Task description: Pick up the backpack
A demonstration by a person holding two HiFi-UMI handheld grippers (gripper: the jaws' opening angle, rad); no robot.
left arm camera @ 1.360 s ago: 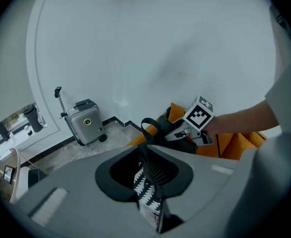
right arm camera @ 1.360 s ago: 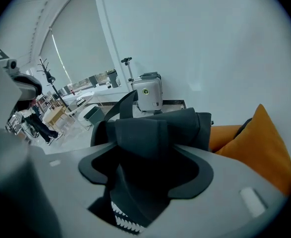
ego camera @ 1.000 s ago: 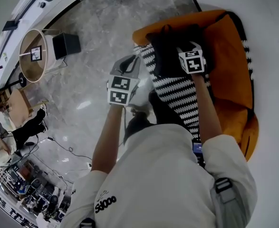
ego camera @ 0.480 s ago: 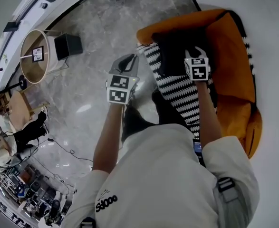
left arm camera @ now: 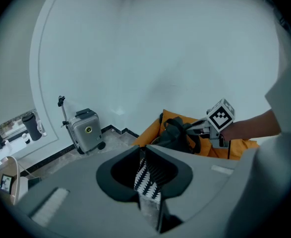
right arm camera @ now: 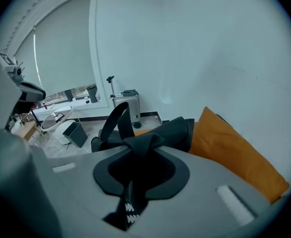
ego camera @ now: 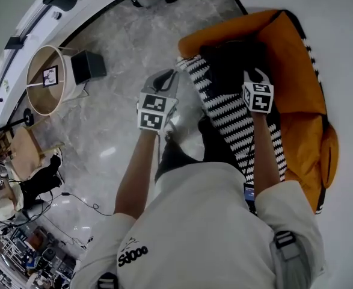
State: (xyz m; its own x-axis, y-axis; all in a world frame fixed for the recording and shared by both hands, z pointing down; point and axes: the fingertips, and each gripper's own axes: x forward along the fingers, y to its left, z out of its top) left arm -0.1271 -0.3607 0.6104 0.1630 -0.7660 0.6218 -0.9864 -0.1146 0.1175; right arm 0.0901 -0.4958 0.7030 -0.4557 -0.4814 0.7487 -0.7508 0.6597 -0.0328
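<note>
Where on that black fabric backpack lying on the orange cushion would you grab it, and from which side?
Probably the black strap loop on the black fabric backpack: it stands up in an open arch, clear of the orange cushion. Come from above, jaws across the strap, so the soft body hangs below.

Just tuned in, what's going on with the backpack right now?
A person works two handheld grippers over an orange cushion. The right gripper has just been closing its jaws, which pinch the fabric of the black backpack atop the cushion. The left gripper hangs beside it over the floor, jaws together, gripping nothing.
</note>
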